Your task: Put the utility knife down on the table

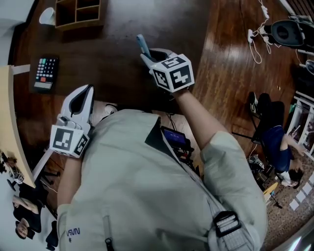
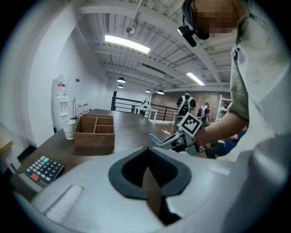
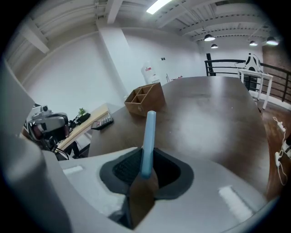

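Note:
A light blue utility knife (image 1: pixel 142 45) sticks out forward from my right gripper (image 1: pixel 148 57), which is shut on its rear end. It hangs over the dark brown table (image 1: pixel 113 54), off the surface. In the right gripper view the utility knife (image 3: pixel 148 136) stands up between the pads of the right gripper (image 3: pixel 144 164). My left gripper (image 1: pixel 86 89) is lower left, near the table's near edge, shut with nothing in it. From the left gripper (image 2: pixel 146 155) I see the right gripper (image 2: pixel 175 142) and the knife's tip (image 2: pixel 155 138) to the right.
At the far end of the table stand a wooden organizer box (image 1: pixel 78 12) and a paper cup (image 1: pixel 47 15). A calculator (image 1: pixel 45 73) lies at the left. The table's right edge borders wooden floor (image 1: pixel 230 63) with cables. People sit at the right.

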`<state>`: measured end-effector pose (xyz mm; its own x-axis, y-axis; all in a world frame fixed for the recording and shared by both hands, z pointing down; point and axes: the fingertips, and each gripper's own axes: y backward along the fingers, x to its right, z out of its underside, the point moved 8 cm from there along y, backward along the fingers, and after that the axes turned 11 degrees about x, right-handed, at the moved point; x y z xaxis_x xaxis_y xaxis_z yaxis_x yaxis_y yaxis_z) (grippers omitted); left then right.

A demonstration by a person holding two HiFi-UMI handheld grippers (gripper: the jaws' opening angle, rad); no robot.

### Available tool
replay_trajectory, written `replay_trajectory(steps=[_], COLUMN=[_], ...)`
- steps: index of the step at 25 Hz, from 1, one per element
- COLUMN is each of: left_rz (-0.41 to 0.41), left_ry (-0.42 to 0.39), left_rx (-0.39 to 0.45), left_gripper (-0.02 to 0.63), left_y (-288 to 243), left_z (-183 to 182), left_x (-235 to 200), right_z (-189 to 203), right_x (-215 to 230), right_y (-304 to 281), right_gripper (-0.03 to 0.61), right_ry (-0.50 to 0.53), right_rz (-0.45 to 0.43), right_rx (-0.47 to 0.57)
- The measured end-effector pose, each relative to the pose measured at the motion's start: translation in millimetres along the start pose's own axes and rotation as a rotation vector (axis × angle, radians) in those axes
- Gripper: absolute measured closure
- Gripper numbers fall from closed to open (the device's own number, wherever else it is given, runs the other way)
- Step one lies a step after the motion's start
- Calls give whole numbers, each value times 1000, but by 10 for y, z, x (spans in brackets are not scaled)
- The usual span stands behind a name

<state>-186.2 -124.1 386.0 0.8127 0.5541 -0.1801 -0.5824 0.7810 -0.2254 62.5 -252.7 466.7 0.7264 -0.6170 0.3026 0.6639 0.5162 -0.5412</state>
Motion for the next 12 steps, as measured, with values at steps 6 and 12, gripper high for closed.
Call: replay_trajectory(steps=[6, 12], left_rz=[-6, 5], left_ry=[10, 22], left_rx=[-17, -29], left_gripper=[612, 612], left_y=[40, 24], left_z=[14, 57], left_x=[-127, -171], right_z=[80, 155], right_x=[78, 171], right_y=[-215, -319], right_gripper=[499, 499], right_ry=[26, 59], right_rz=[51, 93], right_rx=[-106, -187])
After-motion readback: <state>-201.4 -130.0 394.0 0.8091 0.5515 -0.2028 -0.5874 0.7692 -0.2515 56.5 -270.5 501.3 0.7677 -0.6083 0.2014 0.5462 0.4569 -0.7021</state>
